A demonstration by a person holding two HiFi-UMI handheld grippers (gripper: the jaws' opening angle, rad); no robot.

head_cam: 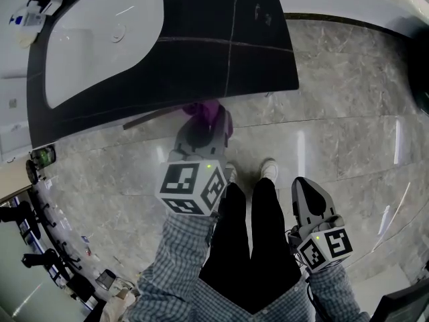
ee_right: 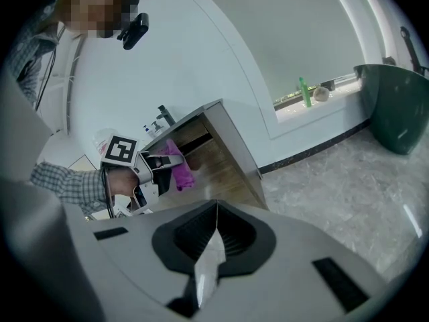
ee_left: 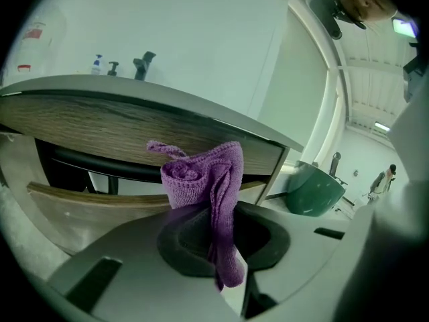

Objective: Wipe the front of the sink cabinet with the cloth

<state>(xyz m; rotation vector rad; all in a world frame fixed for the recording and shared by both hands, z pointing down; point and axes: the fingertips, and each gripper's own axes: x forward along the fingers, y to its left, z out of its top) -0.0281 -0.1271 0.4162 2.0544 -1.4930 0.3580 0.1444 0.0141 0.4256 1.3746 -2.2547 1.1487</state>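
My left gripper is shut on a bunched purple cloth, which sticks up and droops from between its jaws. In the head view the cloth sits just under the dark countertop's front edge, close to the sink cabinet. The cabinet's wood-grain front fills the left gripper view behind the cloth; whether the cloth touches it I cannot tell. My right gripper hangs low at my right side over the floor, shut with nothing in it. The right gripper view shows the left gripper with the cloth at the cabinet.
A white basin is set in the dark countertop. Bottles and a tap stand on the counter. Grey marble floor spreads to the right. A dark green tub stands by the wall. My legs and shoes are between the grippers.
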